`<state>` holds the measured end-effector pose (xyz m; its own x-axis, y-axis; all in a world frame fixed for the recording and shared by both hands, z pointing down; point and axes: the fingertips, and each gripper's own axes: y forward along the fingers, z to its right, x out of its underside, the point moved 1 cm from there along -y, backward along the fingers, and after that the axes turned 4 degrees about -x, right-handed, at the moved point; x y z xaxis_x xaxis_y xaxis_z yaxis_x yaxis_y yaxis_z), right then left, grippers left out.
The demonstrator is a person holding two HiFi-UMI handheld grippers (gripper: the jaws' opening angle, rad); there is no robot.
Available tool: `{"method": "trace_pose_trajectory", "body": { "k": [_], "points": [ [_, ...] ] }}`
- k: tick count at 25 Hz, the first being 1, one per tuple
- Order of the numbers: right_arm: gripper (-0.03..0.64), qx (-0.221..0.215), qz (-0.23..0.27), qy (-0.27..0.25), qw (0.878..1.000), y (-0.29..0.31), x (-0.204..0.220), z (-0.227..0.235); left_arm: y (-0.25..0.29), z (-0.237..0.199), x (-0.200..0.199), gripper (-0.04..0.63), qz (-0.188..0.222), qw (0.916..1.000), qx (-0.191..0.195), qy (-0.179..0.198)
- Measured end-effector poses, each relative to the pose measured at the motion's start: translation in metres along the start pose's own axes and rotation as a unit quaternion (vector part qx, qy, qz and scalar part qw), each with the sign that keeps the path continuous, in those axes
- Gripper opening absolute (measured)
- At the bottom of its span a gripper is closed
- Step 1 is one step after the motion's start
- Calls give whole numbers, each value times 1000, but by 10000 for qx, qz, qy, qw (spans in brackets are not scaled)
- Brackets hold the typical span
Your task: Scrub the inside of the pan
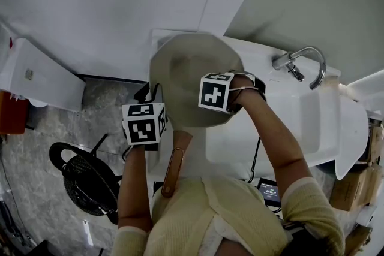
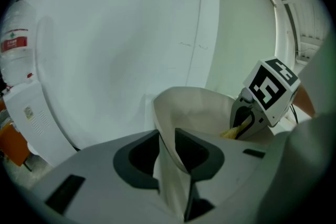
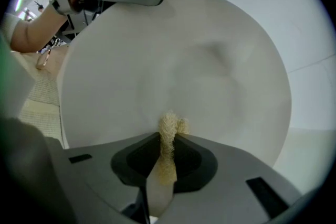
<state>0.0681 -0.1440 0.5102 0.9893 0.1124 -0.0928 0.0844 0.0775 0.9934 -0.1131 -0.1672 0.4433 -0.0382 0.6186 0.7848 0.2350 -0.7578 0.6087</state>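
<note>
A round beige pan (image 1: 183, 66) is held up, tilted, over the left end of a white sink (image 1: 312, 123), with its wooden handle (image 1: 174, 168) pointing back toward the person. My left gripper (image 2: 168, 147) is shut on the pan's rim (image 2: 170, 128), one jaw inside and one outside. My right gripper (image 3: 168, 136) is shut on a tan fibrous scrubber (image 3: 169, 131), whose tip is pressed against the pan's inside surface (image 3: 199, 60) low in the bowl. In the left gripper view, the right gripper and its yellowish scrubber (image 2: 237, 128) show inside the pan.
A chrome faucet (image 1: 300, 63) stands at the back of the sink. A white wall is just behind the pan. On the stone floor to the left are a black round fan-like object (image 1: 90, 180) and a white water dispenser (image 1: 36, 75). Cardboard boxes (image 1: 354, 183) are at the right.
</note>
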Motion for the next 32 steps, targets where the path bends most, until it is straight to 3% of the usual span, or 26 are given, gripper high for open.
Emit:
{"method": "trace_pose_trajectory", "body": {
  "k": [12, 20, 32],
  "points": [
    [78, -730, 441, -133, 9963, -3, -17, -35, -5, 1, 1, 141, 10, 10000, -2, 14],
    [78, -1304, 974, -264, 9863, -7, -38, -59, -8, 3, 2, 147, 20, 10000, 0, -2],
    [78, -1719, 1386, -383, 9746, -20, -57, -76, -20, 4, 4, 149, 58, 10000, 6, 33]
  ]
}}
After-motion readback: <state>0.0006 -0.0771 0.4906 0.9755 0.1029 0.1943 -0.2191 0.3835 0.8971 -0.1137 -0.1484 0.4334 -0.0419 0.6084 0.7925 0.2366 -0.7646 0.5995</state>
